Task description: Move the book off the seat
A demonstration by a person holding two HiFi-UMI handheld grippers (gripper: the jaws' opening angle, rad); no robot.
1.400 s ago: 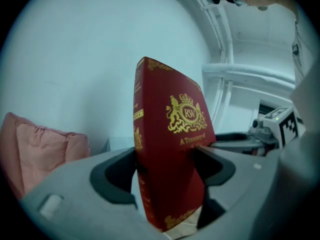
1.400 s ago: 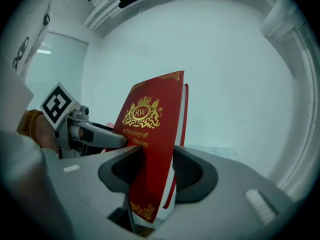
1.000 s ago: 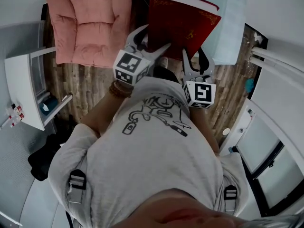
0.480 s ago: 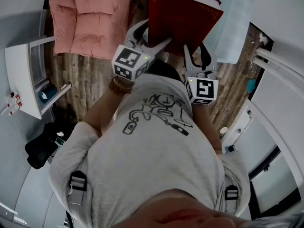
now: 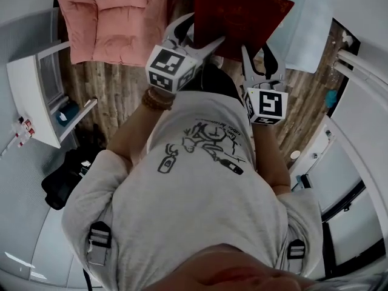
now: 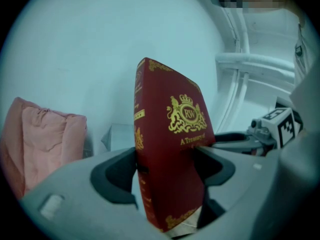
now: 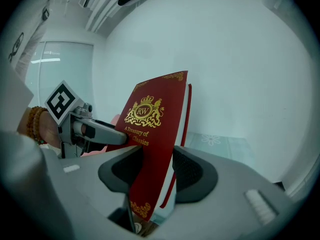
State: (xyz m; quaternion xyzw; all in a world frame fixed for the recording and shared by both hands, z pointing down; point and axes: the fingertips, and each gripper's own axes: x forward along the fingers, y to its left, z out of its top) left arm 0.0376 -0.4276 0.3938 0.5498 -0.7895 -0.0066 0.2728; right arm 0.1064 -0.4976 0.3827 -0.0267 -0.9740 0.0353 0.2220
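Left claw (image 6: 167, 176): clamped on the book (image 6: 172, 134), one jaw pressed to each cover at its lower end, beside the spine. The jaws stand wide, spanning the full thickness.

Right claw (image 7: 156, 173): also clamped on the book's lower end, jaws set narrower. From this side the page edge shows as a white strip behind the front cover.

Book: red, hardbound, with a gilt crest and gilt corner ornaments on the front cover. It is held in the air by both claws and rests on nothing. Its long axis runs up and away from the claws, leaning a little off upright. The crest and title read right way up, so the head of the book is uppermost. In the left gripper view the spine faces the camera and the front cover faces the right claw. In the head view the book reaches forward, away from the person's chest.

Surroundings: a pink armchair (image 5: 109, 17) sits well to the left of the book and apart from it. A pale panel (image 5: 309, 35) lies to its right. Wood floor (image 5: 121, 93) shows below both. A white shelf unit (image 5: 33, 99) stands at far left.
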